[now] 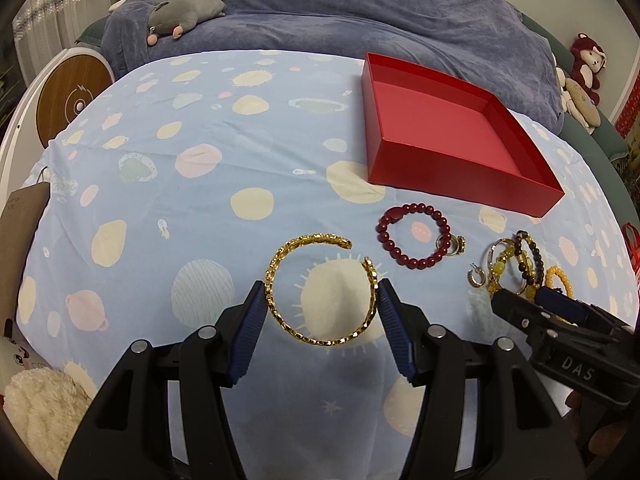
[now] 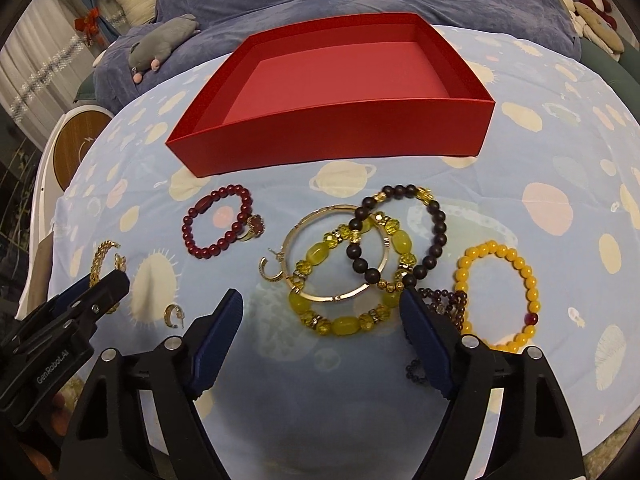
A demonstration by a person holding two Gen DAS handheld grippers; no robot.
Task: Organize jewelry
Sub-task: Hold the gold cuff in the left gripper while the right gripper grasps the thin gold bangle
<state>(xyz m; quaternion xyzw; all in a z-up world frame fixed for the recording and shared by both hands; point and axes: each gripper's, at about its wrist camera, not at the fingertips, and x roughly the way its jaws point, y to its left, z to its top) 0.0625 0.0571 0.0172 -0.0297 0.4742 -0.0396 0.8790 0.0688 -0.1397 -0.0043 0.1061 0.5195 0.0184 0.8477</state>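
Observation:
An empty red box [image 1: 460, 160] [image 2: 332, 136] stands on a spotted blue cloth. In the left wrist view my left gripper [image 1: 322, 290] is open, its fingers on either side of an open gold chain bangle [image 1: 280, 312] lying flat. A red bead bracelet [image 1: 400, 252] [image 2: 192, 236] with a gold ring [image 1: 454, 245] [image 2: 255, 227] lies beyond. In the right wrist view my right gripper [image 2: 322, 304] is open around a pile: a yellow bead bracelet [image 2: 344, 326], a thin gold bangle [image 2: 340, 298], a dark bead bracelet [image 2: 438, 236]. An orange bead bracelet [image 2: 532, 300] lies right.
Two small gold hoop earrings [image 2: 272, 270] [image 2: 174, 315] lie on the cloth. A dark purple bead string [image 2: 448, 300] sits by the right finger. A blue blanket [image 1: 360, 12], a grey plush toy [image 1: 180, 12], and a round wooden disc [image 1: 68, 96] lie behind and left.

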